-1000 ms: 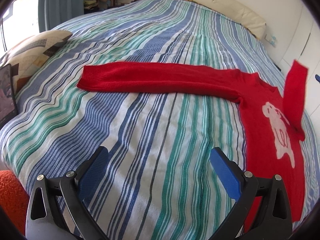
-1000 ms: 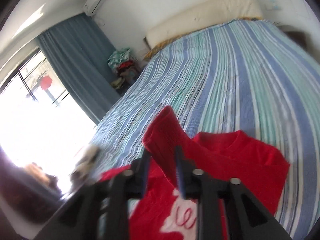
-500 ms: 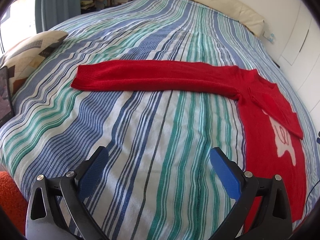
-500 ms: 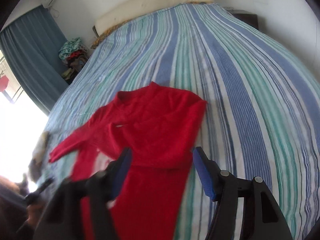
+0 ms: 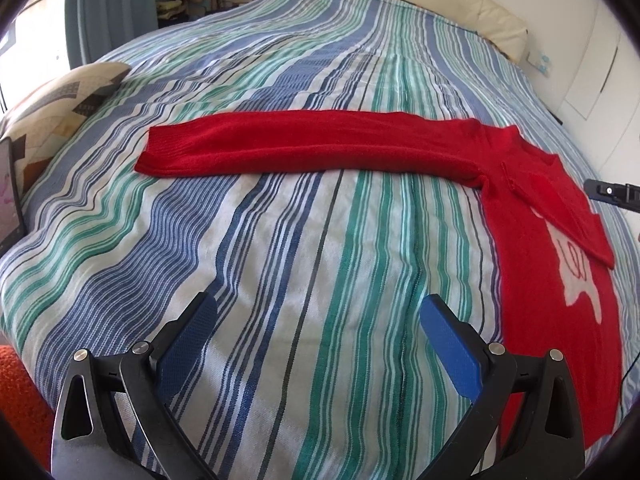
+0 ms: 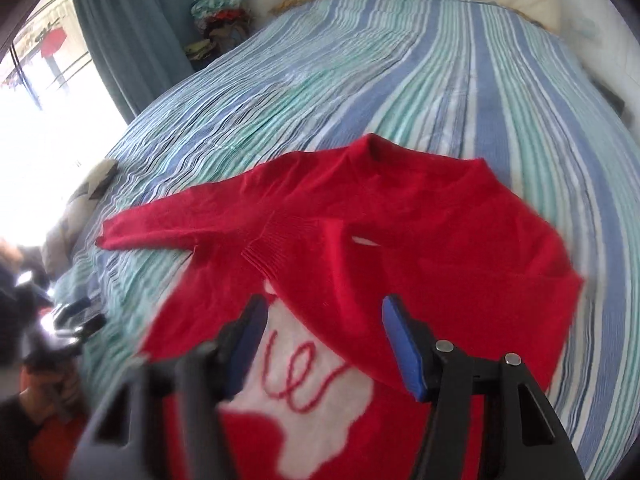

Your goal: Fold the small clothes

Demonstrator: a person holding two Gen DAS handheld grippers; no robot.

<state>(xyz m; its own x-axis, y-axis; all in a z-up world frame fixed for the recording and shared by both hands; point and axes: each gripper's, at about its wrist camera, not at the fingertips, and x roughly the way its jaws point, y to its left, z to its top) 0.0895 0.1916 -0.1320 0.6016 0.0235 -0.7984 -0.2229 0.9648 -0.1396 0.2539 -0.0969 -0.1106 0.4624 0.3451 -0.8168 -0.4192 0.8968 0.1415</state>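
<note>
Since a second ago the sleeve that the right gripper (image 6: 322, 342) held up pinched in the air has been let go and now lies folded across the sweater's chest, and the right wrist view has swung from the window and wall down onto the garment. That gripper's blue pads stand apart with nothing pressed between them, the jaws closing slightly, just above the white figure on the sweater's front at the lower middle of the frame. The left gripper (image 5: 320, 344) is released too, its fingers spread wide at the bottom of its view over bare striped cover, hardly shifted from a second ago.

Beyond the tongs, the red sweater (image 5: 536, 240) lies flat on the bed. In the left wrist view its body runs down the right side of the frame, and one long sleeve stretches straight across the middle toward the left. The other sleeve (image 6: 400, 264) is laid slantwise over the chest, its ribbed cuff at frame centre in the right wrist view.

The bedspread (image 5: 280, 240) is striped in blue, green and white. A patterned cushion (image 5: 60, 108) sits at the left edge of the left wrist view, and a cream headboard (image 5: 420, 0) spans the top. A blue-grey curtain (image 6: 132, 36) hangs in the upper left beside a bright window, with a heap of clothes (image 6: 220, 12) next to it. At the lower left of the right wrist view something dark and blurred, perhaps the other gripper, cannot be made out.
</note>
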